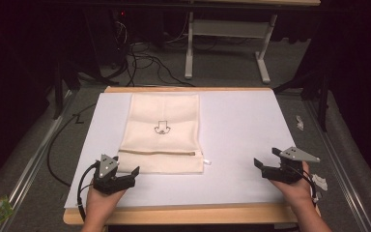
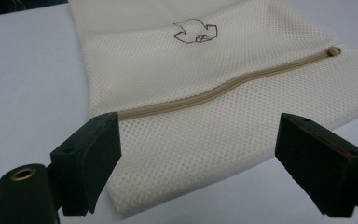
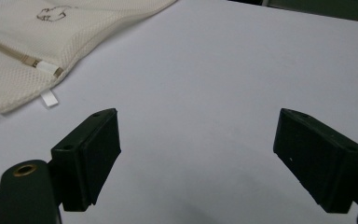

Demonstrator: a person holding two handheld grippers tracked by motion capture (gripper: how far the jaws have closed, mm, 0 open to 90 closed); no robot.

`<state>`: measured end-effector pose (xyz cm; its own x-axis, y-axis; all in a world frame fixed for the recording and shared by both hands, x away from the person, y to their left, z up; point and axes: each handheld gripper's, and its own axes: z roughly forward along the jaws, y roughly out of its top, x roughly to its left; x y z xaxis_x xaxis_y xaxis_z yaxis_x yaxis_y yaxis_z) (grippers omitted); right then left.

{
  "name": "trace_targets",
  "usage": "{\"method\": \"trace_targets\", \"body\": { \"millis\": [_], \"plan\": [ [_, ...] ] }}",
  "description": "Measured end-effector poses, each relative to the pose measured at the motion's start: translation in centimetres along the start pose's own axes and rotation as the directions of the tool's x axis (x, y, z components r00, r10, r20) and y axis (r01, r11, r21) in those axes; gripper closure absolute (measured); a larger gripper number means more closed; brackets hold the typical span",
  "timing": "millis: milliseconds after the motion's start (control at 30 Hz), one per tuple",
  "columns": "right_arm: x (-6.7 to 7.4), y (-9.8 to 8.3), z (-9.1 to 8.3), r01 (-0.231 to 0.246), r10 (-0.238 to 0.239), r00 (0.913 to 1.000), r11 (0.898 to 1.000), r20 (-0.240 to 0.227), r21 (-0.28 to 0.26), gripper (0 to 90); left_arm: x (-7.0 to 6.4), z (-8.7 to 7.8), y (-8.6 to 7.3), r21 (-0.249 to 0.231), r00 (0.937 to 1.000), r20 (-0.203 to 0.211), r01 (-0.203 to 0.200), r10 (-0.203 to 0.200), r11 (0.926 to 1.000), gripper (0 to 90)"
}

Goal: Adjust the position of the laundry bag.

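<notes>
On the worktop [image 1: 251, 140], covered by a white sheet, lies a cream mesh bag [image 1: 163, 129], flat, zipper [image 2: 223, 88] closed; contents cannot be told. My left tongs [image 1: 131, 175] hover just beside the bag's near left corner, jaws wide apart, holding nothing. My right tongs [image 1: 263, 166] sit well apart from the bag, jaws equally wide, empty. Beyond the bag: dark floor, cables [image 1: 140, 60], a white frame [image 1: 227, 38].

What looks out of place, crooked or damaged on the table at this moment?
Nothing stands out. The cream mesh bag lies flat on the white sheet, its zipper closed and its edges about square with the table. The left gripper and right gripper are open and hold nothing.
</notes>
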<state>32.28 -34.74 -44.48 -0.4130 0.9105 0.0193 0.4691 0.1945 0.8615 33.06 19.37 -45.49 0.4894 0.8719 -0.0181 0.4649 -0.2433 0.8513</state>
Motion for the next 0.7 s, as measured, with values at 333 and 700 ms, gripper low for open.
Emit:
{"method": "trace_targets", "body": {
  "millis": [333, 700],
  "plan": [
    [0.1, -0.2, -0.9, 0.019, -0.019, 0.9995, 1.000, 0.025, -0.017, 13.3, 1.5, 0.1, 0.4, -0.031, 0.9995, -0.032, -0.006, 0.005, 0.9995, 12.9],
    [1.0, 0.6, -0.3, 0.047, -0.046, 0.9987, 0.999, 0.021, -0.020, 10.9, 2.3, 0.4, 0.4, -0.049, 0.9992, -0.010, 0.039, -0.039, 0.9980, 13.4]
  ]
}}
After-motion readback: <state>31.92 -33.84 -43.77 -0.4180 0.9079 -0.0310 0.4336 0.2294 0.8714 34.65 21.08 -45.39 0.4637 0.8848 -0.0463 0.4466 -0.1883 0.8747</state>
